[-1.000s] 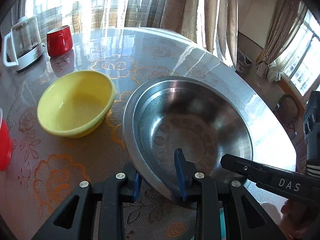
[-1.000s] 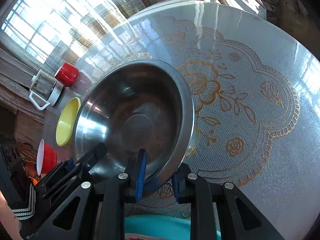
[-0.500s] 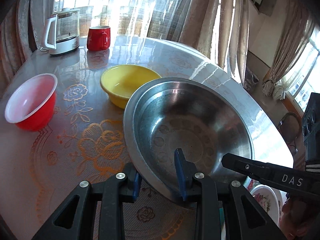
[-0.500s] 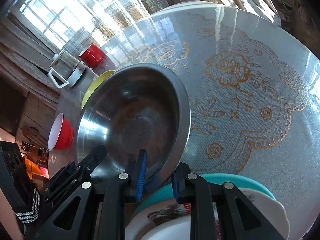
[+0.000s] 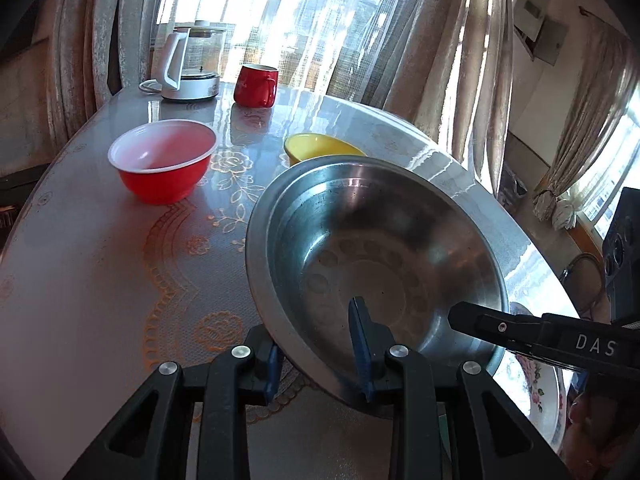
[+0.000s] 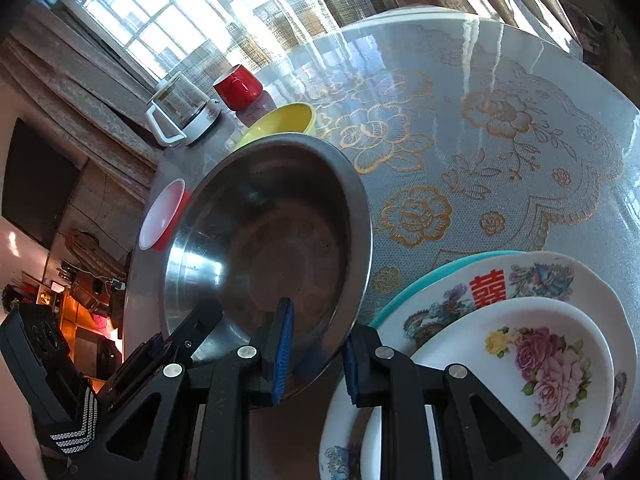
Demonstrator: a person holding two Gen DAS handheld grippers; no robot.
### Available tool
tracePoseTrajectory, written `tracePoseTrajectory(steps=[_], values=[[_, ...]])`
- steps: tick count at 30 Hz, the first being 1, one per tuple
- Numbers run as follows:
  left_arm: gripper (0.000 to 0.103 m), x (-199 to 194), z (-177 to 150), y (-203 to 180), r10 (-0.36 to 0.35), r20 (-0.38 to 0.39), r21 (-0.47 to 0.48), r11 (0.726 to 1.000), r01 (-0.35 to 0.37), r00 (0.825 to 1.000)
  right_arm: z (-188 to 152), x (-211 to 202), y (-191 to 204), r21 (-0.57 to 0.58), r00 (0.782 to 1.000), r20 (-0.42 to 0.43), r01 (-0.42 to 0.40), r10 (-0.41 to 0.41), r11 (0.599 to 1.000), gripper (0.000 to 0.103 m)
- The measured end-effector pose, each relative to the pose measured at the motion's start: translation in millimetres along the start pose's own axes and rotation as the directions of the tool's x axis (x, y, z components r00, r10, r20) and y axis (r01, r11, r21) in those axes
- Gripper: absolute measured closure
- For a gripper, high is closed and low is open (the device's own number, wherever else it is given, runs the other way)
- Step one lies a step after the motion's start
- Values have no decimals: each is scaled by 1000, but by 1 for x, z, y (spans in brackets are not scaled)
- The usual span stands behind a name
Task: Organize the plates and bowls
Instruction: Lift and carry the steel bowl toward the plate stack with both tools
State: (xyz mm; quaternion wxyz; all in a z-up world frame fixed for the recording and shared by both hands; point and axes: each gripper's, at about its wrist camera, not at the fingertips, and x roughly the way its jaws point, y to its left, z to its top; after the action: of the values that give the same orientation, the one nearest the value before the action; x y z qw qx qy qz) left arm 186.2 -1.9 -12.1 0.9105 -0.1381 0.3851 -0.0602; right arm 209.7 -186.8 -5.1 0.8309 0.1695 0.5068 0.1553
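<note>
A large steel basin (image 5: 376,264) is held above the table by both grippers. My left gripper (image 5: 316,352) is shut on its near rim. My right gripper (image 6: 314,354) is shut on its rim too, and its finger shows in the left wrist view (image 5: 520,330). The basin also fills the right wrist view (image 6: 264,252). A red bowl (image 5: 164,168) and a yellow bowl (image 5: 320,148) stand on the table behind it. A stack of floral plates (image 6: 520,340) on a teal plate (image 6: 424,280) lies under the right gripper.
A glass kettle (image 5: 192,64) and a red mug (image 5: 256,86) stand at the far edge of the round table (image 5: 100,260) by the curtained window. The table edge drops off on the right, with a chair (image 5: 580,276) beyond.
The basin, held by both grippers, has moved toward me and lifted; the red and yellow bowls have receded, and the plate stack has come into view beneath the right gripper.
</note>
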Motion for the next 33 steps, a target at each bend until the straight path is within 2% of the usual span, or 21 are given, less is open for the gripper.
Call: tracePoseTrajectory(steps=[10, 18, 33], values=[[72, -34, -29, 24, 6, 20, -39, 999, -5, 1000, -32, -7, 24, -23, 999, 16, -32, 32, 999, 81], [72, -48, -52, 37, 15, -1, -55, 998, -15, 1000, -56, -6, 32, -31, 999, -8, -39, 39, 999, 81], [72, -48, -64, 40, 22, -5, -51, 998, -22, 1000, -66, 6, 36, -32, 999, -30, -18, 17, 999, 80]])
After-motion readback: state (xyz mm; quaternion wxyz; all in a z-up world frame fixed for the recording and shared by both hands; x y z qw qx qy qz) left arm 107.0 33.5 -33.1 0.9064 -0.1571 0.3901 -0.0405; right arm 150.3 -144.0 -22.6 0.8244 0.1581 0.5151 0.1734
